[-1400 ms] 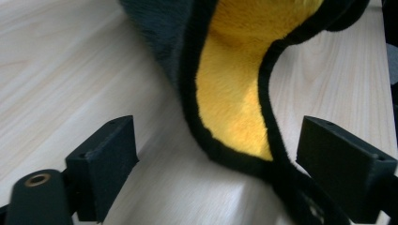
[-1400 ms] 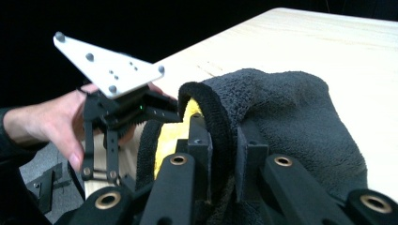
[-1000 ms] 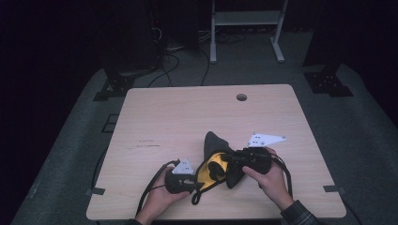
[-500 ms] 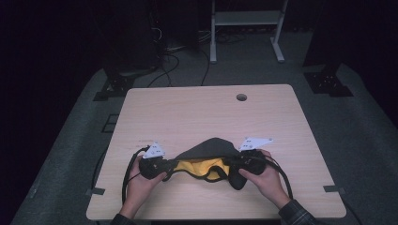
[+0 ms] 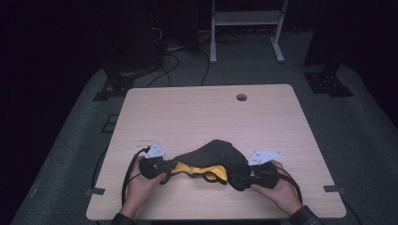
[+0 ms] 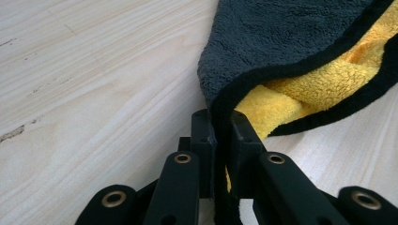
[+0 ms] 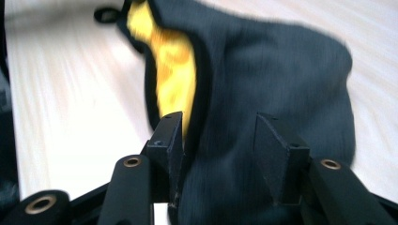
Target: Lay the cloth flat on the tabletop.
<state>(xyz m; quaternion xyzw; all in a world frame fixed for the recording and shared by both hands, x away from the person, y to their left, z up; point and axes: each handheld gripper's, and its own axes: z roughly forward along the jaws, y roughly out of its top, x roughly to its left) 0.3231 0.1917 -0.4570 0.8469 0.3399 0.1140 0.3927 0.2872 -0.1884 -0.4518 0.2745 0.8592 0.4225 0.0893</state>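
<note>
now, at the near edge of the wooden table (image 5: 187, 112), the left gripper (image 5: 155, 165) has its jaws closed tight on the black hem of the dark grey and yellow cloth (image 5: 209, 161); in the left gripper view the hem is pinched between the two pads. the right gripper (image 5: 256, 172) has just been opening: its jaws stand apart, with the grey cloth lying loose between them and not pressed. compared with a second ago, the two hands are now well apart and the cloth, which stood bunched up between them, is stretched out low along the near part of the table, grey side up with the yellow lining showing at the front. farther back, the cable hole (image 5: 241, 97) sits near the far edge.
</note>
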